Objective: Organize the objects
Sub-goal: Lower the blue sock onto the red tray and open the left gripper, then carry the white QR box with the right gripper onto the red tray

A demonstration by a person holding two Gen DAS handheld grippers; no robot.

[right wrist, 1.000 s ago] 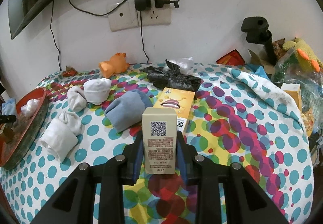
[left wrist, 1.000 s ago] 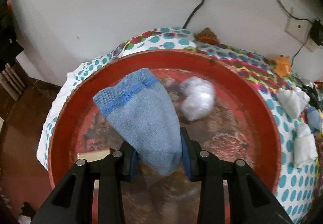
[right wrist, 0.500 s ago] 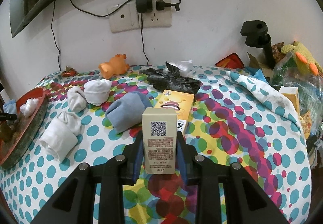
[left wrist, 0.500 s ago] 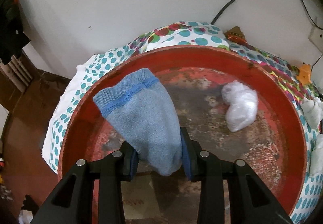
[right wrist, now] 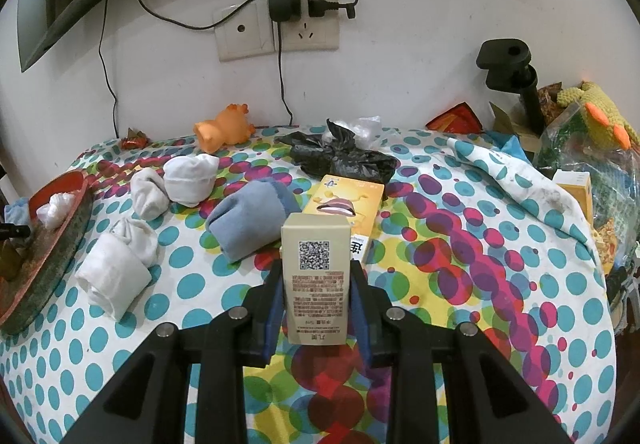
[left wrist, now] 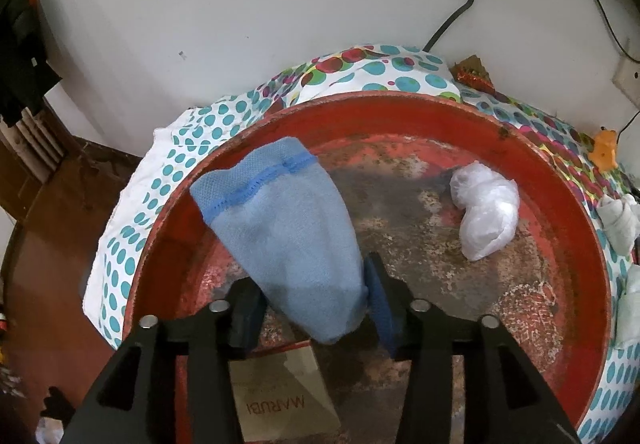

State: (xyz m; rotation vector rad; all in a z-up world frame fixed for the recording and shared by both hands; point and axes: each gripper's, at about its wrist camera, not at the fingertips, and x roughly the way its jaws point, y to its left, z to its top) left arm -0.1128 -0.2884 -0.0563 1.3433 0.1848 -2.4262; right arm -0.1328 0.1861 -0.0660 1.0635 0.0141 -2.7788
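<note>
Compared with a second ago, the left gripper [left wrist: 312, 308] has swung left over the round red metal tray [left wrist: 400, 112], so the crumpled white plastic bag [left wrist: 486, 220] now lies far right in its view, and its jaws have parted: the right pad only just touches the light-blue rolled sock [left wrist: 288, 236] and the left pad stands clear of it. The sock hangs over the tray's near-left part, cuff pointing away, and looks about to drop. The right gripper [right wrist: 316, 292] is unchanged, closed narrowly on the upright beige cardboard box with a QR code [right wrist: 315, 276], held above the polka-dot tablecloth [right wrist: 460, 264].

To finish the release well, I would open the left jaws fully while low over the tray floor, so the sock lands inside the rim rather than rolling towards the edge, and clear of the tan card printed "MARUBI" [left wrist: 280, 400] lying just below the jaws.

Whether the sock's toe already rests on the tray is hidden by the sock itself. The card is partly covered by the gripper body. From the right view, the tray appears only as a sliver at far left, and the grey-blue rolled sock [right wrist: 250, 222] and white rolled socks [right wrist: 116, 268] wait on the cloth; the yellow box [right wrist: 344, 200] behind the held one is half hidden.
</note>
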